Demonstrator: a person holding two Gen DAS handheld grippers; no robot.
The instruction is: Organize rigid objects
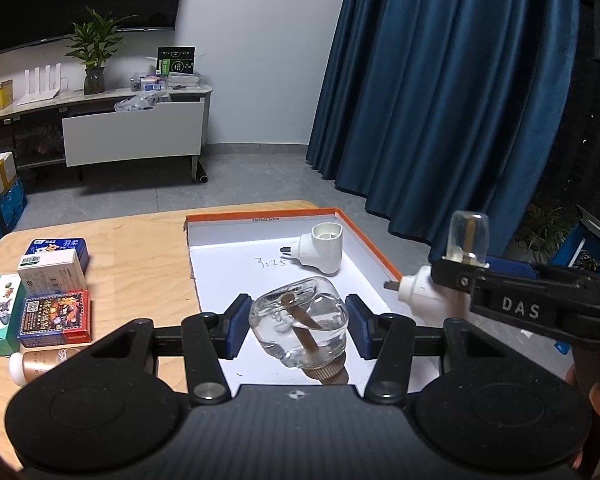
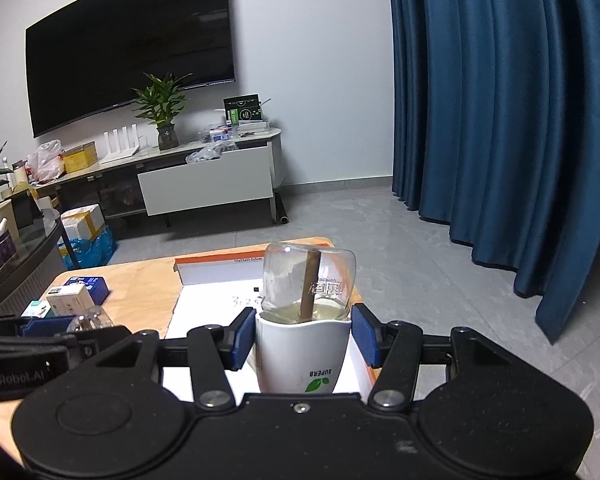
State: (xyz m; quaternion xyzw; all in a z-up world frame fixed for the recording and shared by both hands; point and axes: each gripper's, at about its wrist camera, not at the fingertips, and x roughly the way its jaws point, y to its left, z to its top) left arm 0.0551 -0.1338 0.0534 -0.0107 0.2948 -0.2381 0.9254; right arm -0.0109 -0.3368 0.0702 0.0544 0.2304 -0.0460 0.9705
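Your left gripper clamps a clear bottle between its pads; your right gripper grips a white heater with 1 bottle fitted. Both hang over the tray. Just beyond sits 1 empty heater. Likely next: set each down inside, then release.

left tongs gripping clear bottle

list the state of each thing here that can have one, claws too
left claw: shut on the clear bottle, which lies tilted over the box
right claw: shut on the white plug-in heater with its bottle standing up
second heater: lying on its side in the box, no bottle
shallow box: open
drawer: pulled out
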